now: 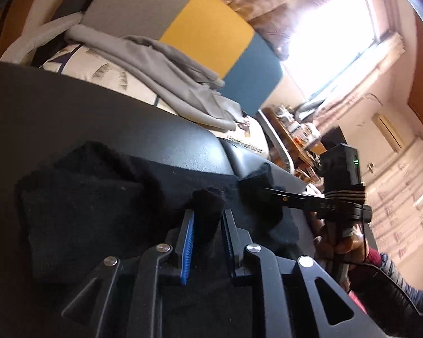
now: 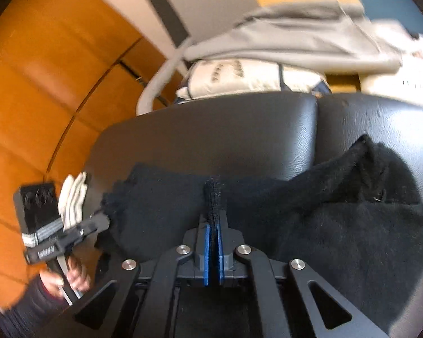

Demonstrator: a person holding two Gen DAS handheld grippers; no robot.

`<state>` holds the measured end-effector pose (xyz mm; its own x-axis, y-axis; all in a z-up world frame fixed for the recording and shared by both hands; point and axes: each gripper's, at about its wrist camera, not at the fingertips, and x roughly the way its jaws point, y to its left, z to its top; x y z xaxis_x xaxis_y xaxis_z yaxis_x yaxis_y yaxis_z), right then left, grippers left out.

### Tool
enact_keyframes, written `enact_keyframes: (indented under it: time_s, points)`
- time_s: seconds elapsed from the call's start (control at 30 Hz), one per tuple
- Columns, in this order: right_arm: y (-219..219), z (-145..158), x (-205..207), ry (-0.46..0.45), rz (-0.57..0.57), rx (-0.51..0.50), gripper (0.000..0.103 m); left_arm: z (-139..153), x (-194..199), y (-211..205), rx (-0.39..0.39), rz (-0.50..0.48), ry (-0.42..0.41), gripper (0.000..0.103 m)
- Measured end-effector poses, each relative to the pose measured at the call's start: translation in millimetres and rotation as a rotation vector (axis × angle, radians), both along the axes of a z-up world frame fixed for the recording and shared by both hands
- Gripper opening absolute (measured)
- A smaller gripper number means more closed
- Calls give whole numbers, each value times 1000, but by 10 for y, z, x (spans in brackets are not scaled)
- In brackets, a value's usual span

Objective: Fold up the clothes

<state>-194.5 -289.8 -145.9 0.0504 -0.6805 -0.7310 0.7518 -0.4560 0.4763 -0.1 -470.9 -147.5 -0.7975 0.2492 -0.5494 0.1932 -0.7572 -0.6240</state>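
Note:
A black fuzzy garment [image 1: 93,211] lies on a black leather seat [image 1: 104,118]. My left gripper [image 1: 207,214] is shut on a raised fold of this garment between its blue pads. In the left wrist view my right gripper [image 1: 263,193] grips the garment's edge further right. In the right wrist view my right gripper [image 2: 213,219] is shut on a thin upright fold of the black garment [image 2: 338,225], which spreads over the seat [image 2: 211,135]. My left gripper [image 2: 103,221] holds the garment's left edge there.
A grey garment [image 1: 166,64] lies on a white patterned cushion [image 1: 104,73] behind the seat; both show in the right wrist view [image 2: 296,42]. A yellow and blue panel [image 1: 211,31] stands behind. An orange wooden wall [image 2: 42,84] is at left. A bright window [image 1: 332,36] is at right.

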Motion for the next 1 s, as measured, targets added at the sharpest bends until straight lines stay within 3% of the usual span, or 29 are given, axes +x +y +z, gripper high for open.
enact_keyframes:
  time_s: [0.13, 0.23, 0.27, 0.3, 0.37, 0.5, 0.6, 0.73, 0.83, 0.93, 1.0]
  points:
    - [253, 139, 352, 92, 79, -27, 5, -47, 171, 136, -31, -42, -13, 18]
    - [489, 83, 544, 90, 129, -16, 9, -110, 367, 213, -16, -56, -38, 18]
    - [536, 36, 561, 68, 130, -12, 19, -125, 445, 224, -2, -53, -43, 18]
    - [621, -15, 559, 43, 112, -5, 36, -140, 523, 235, 12, -49, -48, 18]
    - [796, -109, 555, -4, 73, 6, 48, -155, 692, 240, 39, -32, -48, 18]
    - [1182, -160, 561, -59, -36, -36, 48, -84, 825, 150, 47, 27, -26, 18]
    - [1277, -50, 620, -26, -93, -65, 48, -29, 905, 85, 49, 70, -10, 18]
    - [1049, 144, 687, 17, -89, -120, 47, 53, 590, 83, 13, 67, -3, 18]
    - [708, 87, 727, 21, -46, -113, 47, 60, 283, 197, -18, 26, -10, 18]
    - [470, -55, 730, 46, -28, -34, 47, -51, 39, 298, -60, 11, -71, 18]
    - [415, -200, 691, 84, -55, 43, 43, -229, -84, 341, -117, 14, -181, 18]
